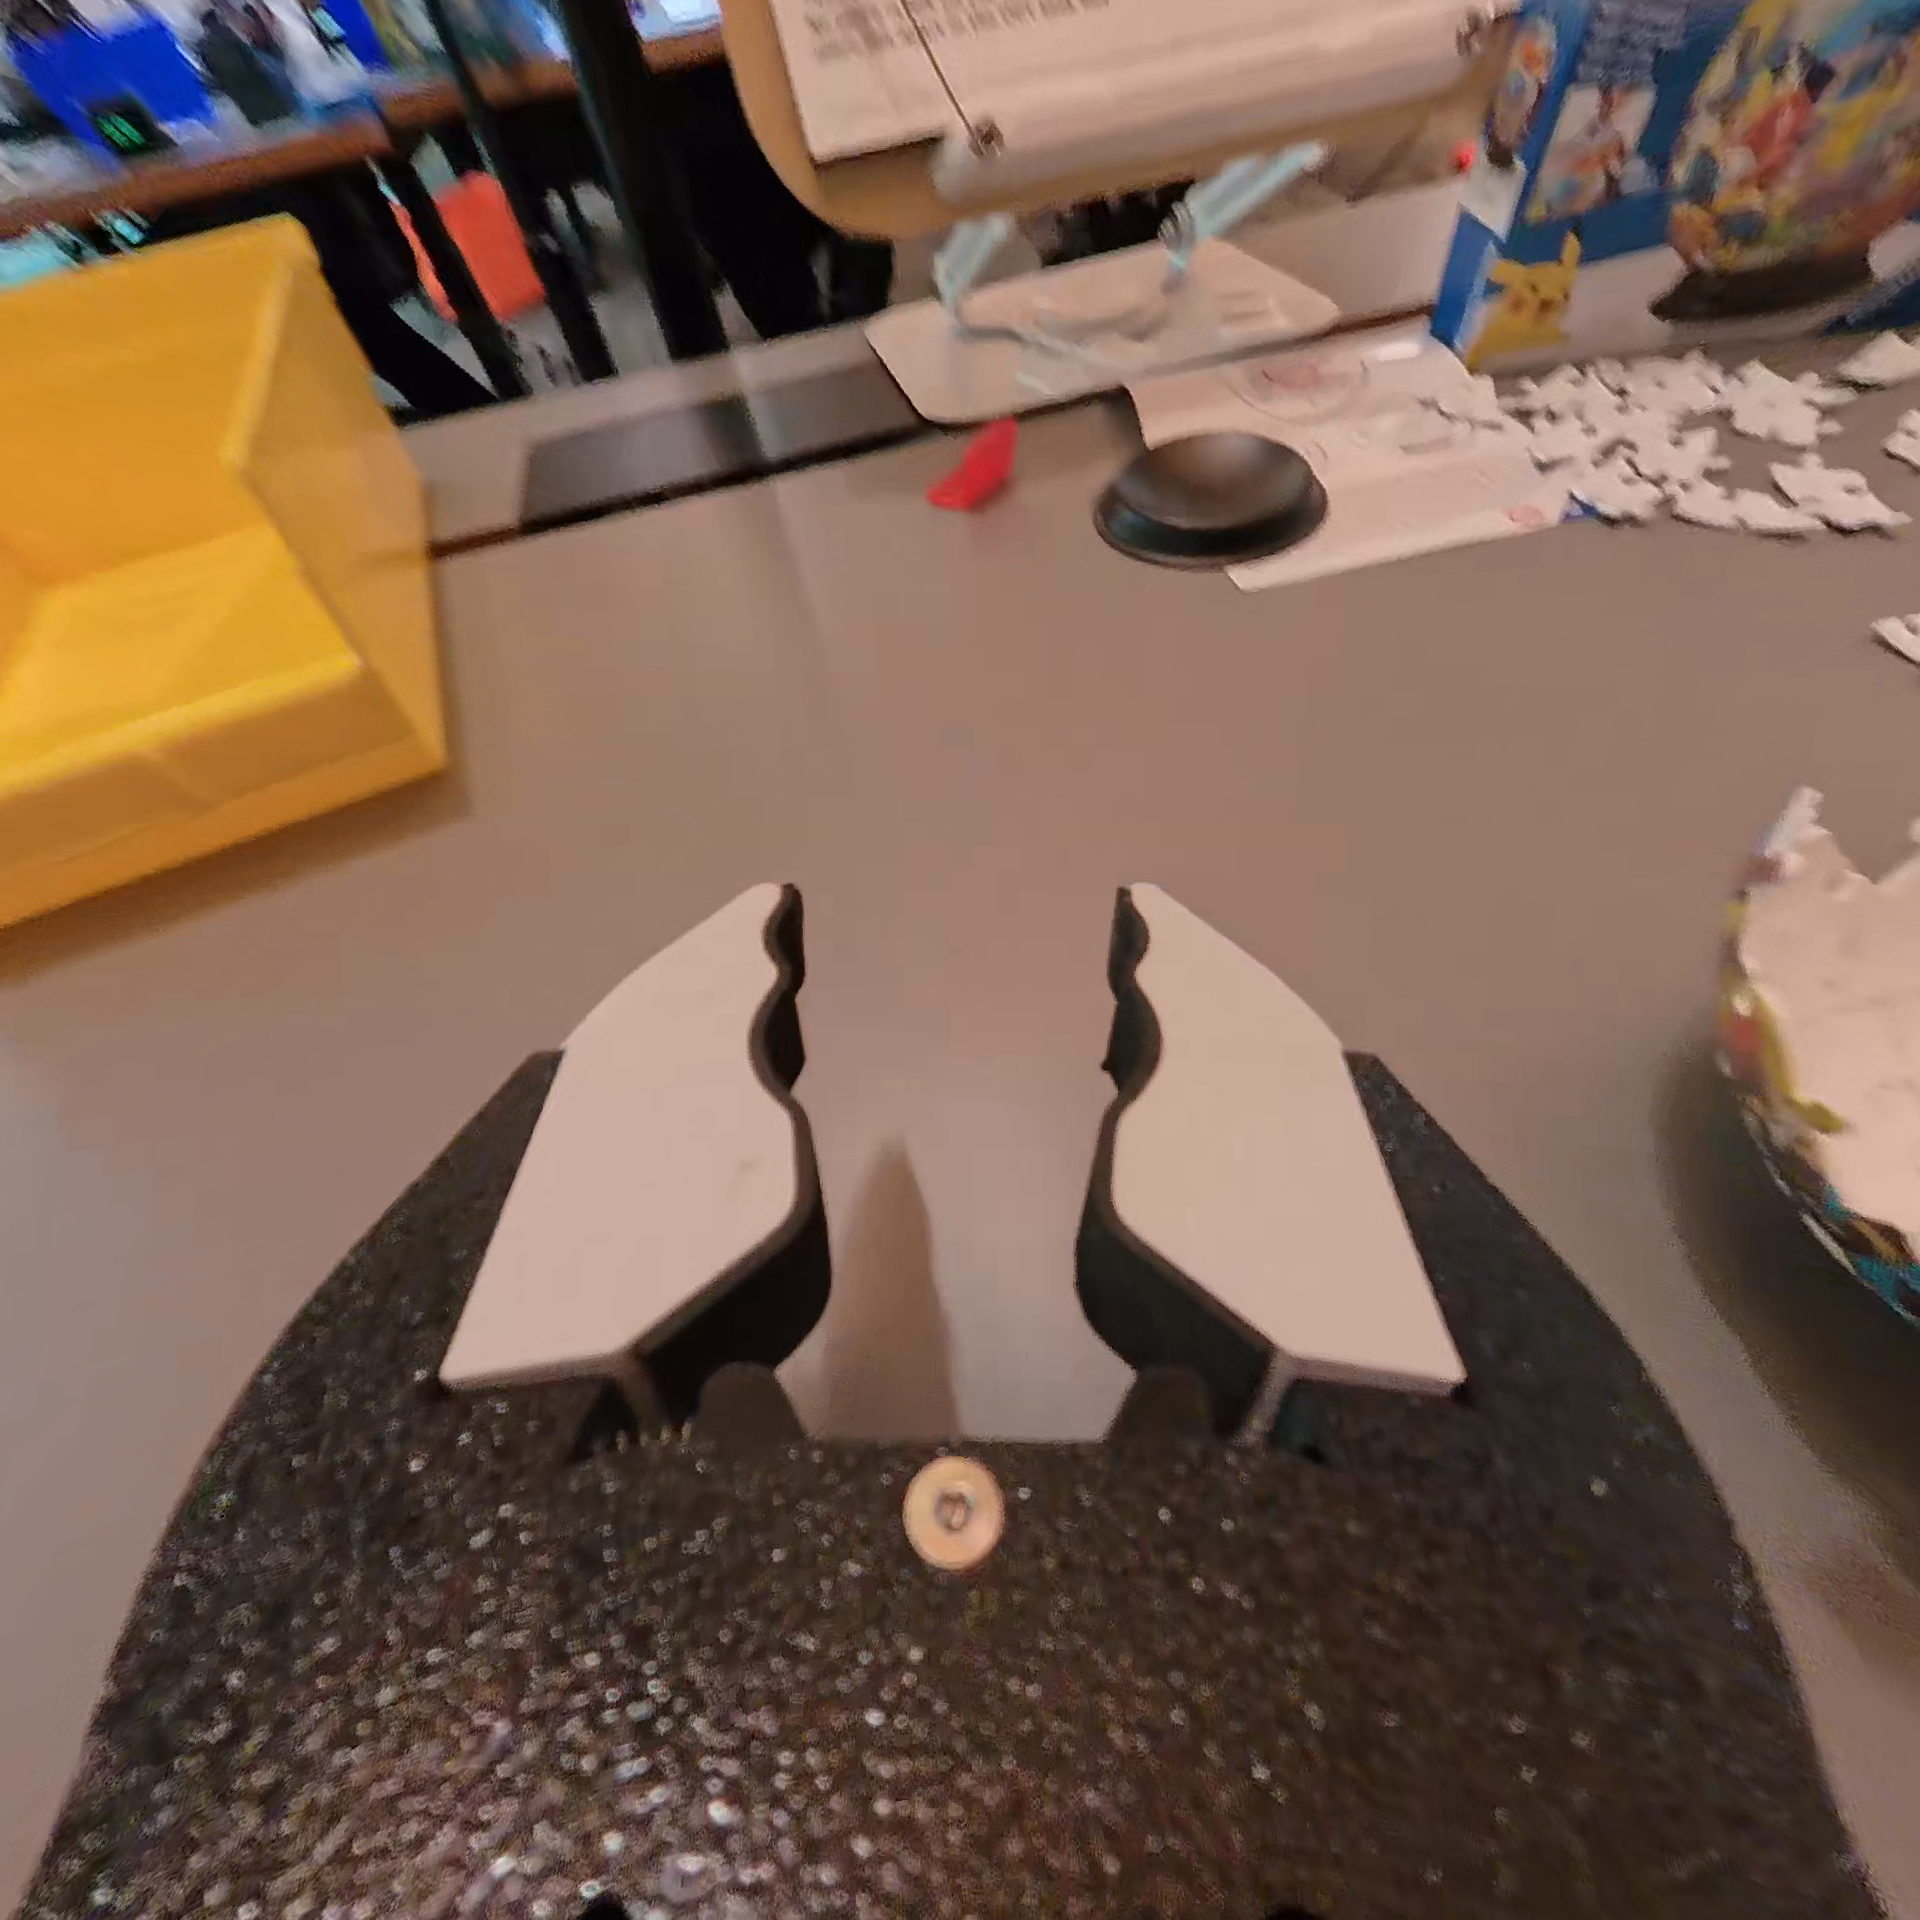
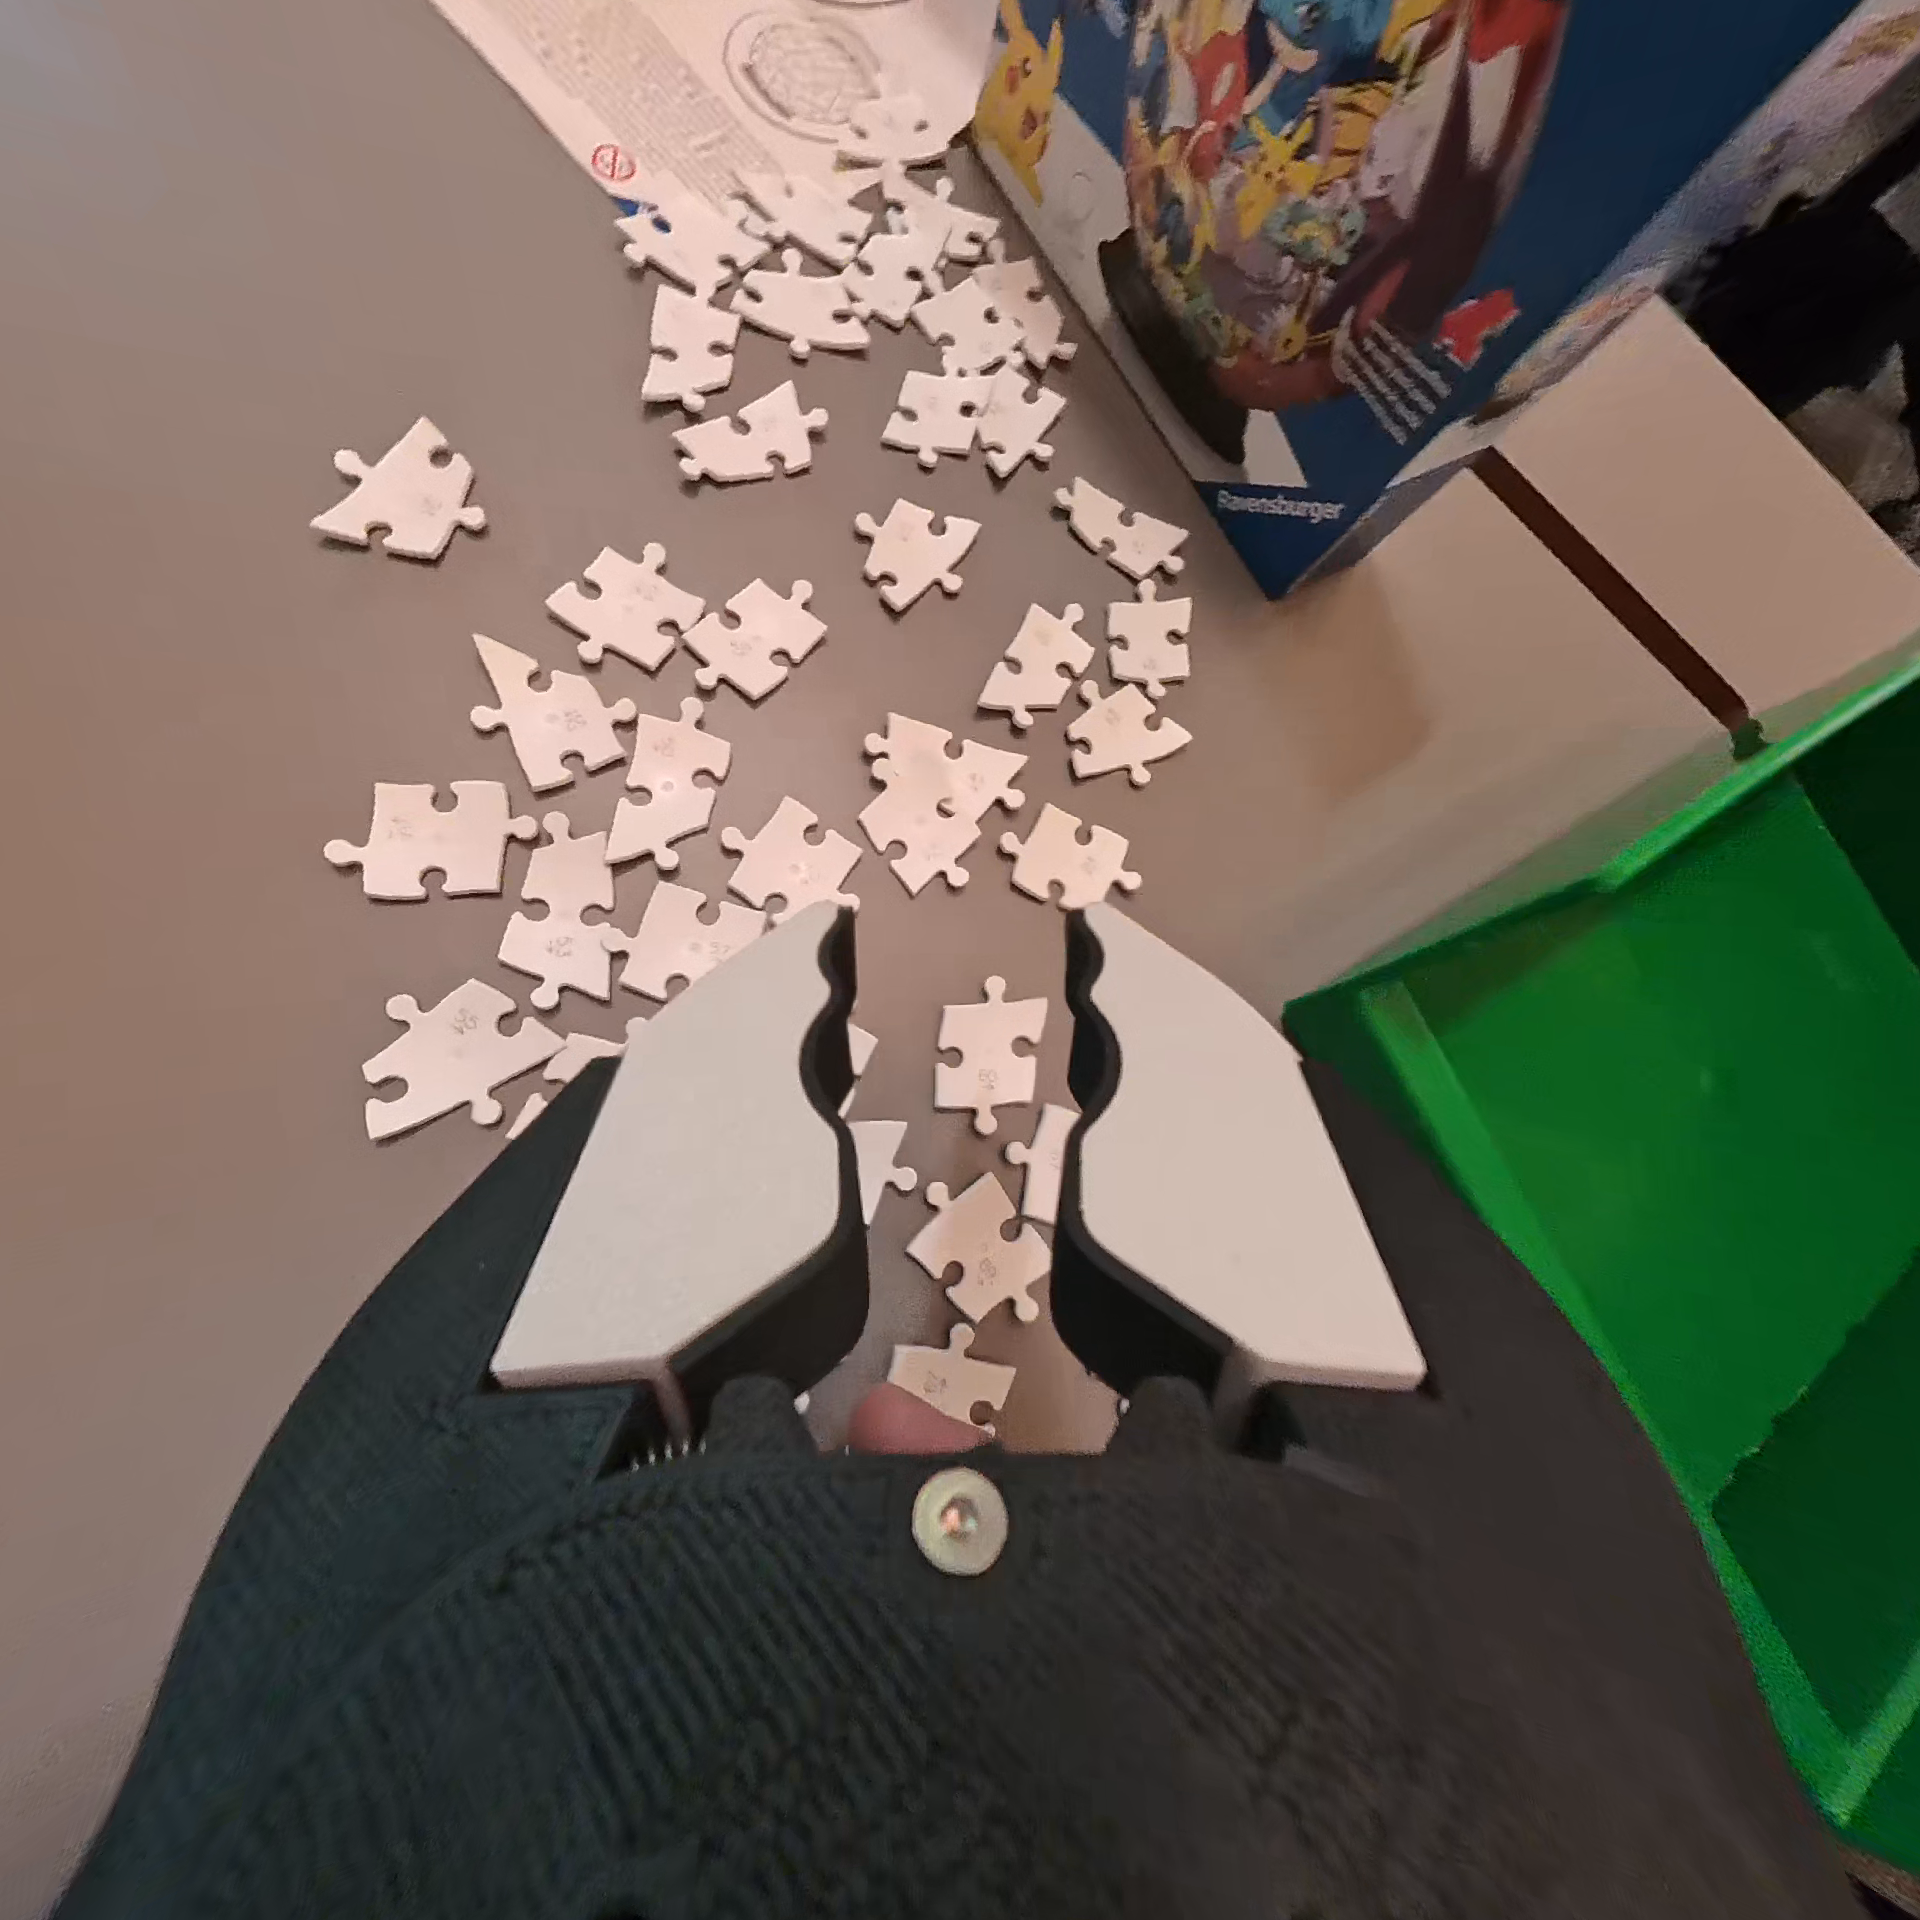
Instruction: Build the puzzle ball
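Observation:
My left gripper (image 1: 956, 914) is open and empty above the bare grey table (image 1: 935, 748). The partly built puzzle ball (image 1: 1829, 1081), a bowl-shaped shell with a white inside and a coloured outside, lies at the right edge of the left wrist view. The black round ball stand (image 1: 1210, 488) sits farther back. My right gripper (image 2: 961, 920) is open and empty, held over many loose white puzzle pieces (image 2: 665, 769) lying face down on the table. One piece (image 2: 987, 1055) lies between its fingers, below them. More loose pieces (image 1: 1704, 436) show far right in the left wrist view.
A yellow bin (image 1: 187, 582) stands at the left. A green bin (image 2: 1683, 1122) stands right of my right gripper. The blue puzzle box (image 2: 1340, 239) and a white instruction sheet (image 2: 665, 94) lie beyond the pieces. A small red object (image 1: 977, 480) lies near the stand. The tips of one gripper are about 45 cm away from the tips of the other. From my left tips it is roughly 30 cm to the small red object (image 1: 977, 480); from my right, 45 cm.

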Available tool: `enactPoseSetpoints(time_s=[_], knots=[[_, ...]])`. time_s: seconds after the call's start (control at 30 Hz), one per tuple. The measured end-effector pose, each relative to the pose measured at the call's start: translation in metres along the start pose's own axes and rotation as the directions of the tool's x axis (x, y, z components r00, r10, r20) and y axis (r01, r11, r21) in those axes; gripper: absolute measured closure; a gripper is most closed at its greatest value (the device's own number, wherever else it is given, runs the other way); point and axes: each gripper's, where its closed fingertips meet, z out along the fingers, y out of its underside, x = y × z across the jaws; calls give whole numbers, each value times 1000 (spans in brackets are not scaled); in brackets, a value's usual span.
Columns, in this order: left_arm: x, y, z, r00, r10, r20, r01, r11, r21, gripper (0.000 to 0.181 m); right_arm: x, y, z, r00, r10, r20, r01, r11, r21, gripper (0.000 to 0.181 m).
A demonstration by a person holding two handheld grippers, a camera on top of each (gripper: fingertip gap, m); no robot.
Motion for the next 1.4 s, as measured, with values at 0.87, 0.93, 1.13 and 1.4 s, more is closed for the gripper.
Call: enactPoseSetpoints(time_s=[0.87, 0.93, 1.13, 1.4], knots=[[-7, -7, -10, 996, 37, 78, -46, 993, 113, 119, 4, -16, 5, 986, 169, -8, -166, 976, 137, 135], [-7, -7, -9, 996, 40, 77, -49, 993, 110, 120, 4, -16, 5, 986, 168, -9, -166, 977, 134, 136], [-8, -4, -9, 996, 39, 79, -46, 995, 91, 123, 6, -11, 8, 983, 182, -14, -178, 976, 123, 138], [-6, -3, -9, 997, 44, 66, -49, 996, 78, 122, 10, -13, 6, 982, 186, -31, -179, 973, 147, 145]])
